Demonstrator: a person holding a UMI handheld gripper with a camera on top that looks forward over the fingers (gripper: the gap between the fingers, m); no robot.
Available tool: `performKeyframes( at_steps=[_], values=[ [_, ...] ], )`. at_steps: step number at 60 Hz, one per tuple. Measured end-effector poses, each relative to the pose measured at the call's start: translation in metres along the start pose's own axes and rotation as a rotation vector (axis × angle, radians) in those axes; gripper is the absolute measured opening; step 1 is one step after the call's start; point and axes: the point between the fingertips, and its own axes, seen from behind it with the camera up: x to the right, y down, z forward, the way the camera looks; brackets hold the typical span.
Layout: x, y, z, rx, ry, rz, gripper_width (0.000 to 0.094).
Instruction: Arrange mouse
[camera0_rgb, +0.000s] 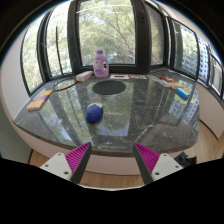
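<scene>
A blue mouse (94, 113) lies on the dark stone table (60, 125), well beyond my fingers and a little left of their midline. A black round mouse pad (109, 87) lies farther back on the table, behind the mouse. My gripper (112, 158) is open and empty, its pink pads (76, 157) spread wide above the table's near edge. Nothing stands between the fingers.
A pink bottle (101, 64) stands at the back by the windows. A yellow block (38, 103) lies at the table's left side. A blue item (181, 94) and an orange one (167, 82) lie at the right. Wooden floor (112, 175) shows below the near edge.
</scene>
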Motion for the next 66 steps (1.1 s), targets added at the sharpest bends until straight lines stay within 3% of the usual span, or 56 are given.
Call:
performKeyframes(
  at_steps=[11,18,27,31,33,44,54,59,66],
  values=[
    [-0.061,-0.055,0.093,0.119,-0.022,0.017,0.0855],
    [-0.073,-0.079,0.144,0.125,0.010,0.056,0.0846],
    [-0.076,-0.091,0.189,0.113,0.087,0.026,0.0748],
    [-0.076,-0.099,0.191,0.117,0.109,0.008,0.0619],
    [-0.077,-0.097,0.193,0.103,0.122,0.000,0.0507],
    [-0.075,-0.098,0.192,0.094,0.159,-0.034,0.0415],
    [-0.077,-0.099,0.186,0.047,0.115,0.013,0.0361],
    [-0.085,-0.126,0.165,0.086,0.082,0.007,0.0362],
    [-0.101,-0.196,0.113,0.212,0.013,-0.013,0.0361]
  ],
)
